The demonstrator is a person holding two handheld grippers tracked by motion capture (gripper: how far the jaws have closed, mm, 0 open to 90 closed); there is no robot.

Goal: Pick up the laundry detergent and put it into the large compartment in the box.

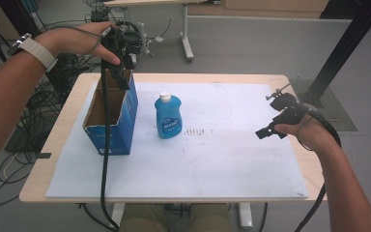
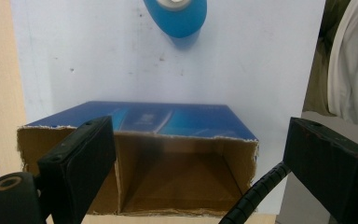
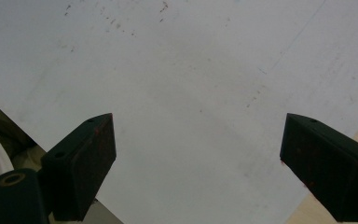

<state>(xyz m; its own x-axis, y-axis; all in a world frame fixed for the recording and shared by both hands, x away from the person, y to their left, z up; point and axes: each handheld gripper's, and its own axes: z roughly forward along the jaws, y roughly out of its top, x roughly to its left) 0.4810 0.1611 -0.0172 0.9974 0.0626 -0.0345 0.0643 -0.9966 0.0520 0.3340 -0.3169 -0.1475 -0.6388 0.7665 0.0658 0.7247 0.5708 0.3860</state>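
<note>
A: Cardboard box [image 1: 111,116], blue outside, brown inside, top torn open with ragged edges. We take it as the landmark. It stands upright on the white mat [image 1: 222,164], and we see nothing inside it.

B: Left gripper [image 1: 117,72]?

A: Above the box's far end, pointing down into the opening. Jaws spread, nothing between them. In the left gripper view the box [image 2: 140,158] sits right under the jaws.

B: Bottle [image 1: 167,116]?

A: Blue, white cap, label facing us. Upright just right of the box, apart from it. From above we see its cap [image 2: 175,4] and shoulders beyond the box's blue side.

B: Right gripper [image 1: 270,131]?

A: Well right of the box, over bare mat. Jaws spread, empty too.

B: Risks?

A: We'd say the box is light and empty, so a jaw catching the torn rim could tip or drag it. If it slides right, it hits the bottle, which looks tall and narrow and would likely topple. Also the left cable [image 1: 105,159] hangs down across the box's front, and a pull on it could snag the wall.

B: And the grip?

A: Thin cardboard wall, so we judge a pinch may crumple it or slip off the ragged edge.
</note>
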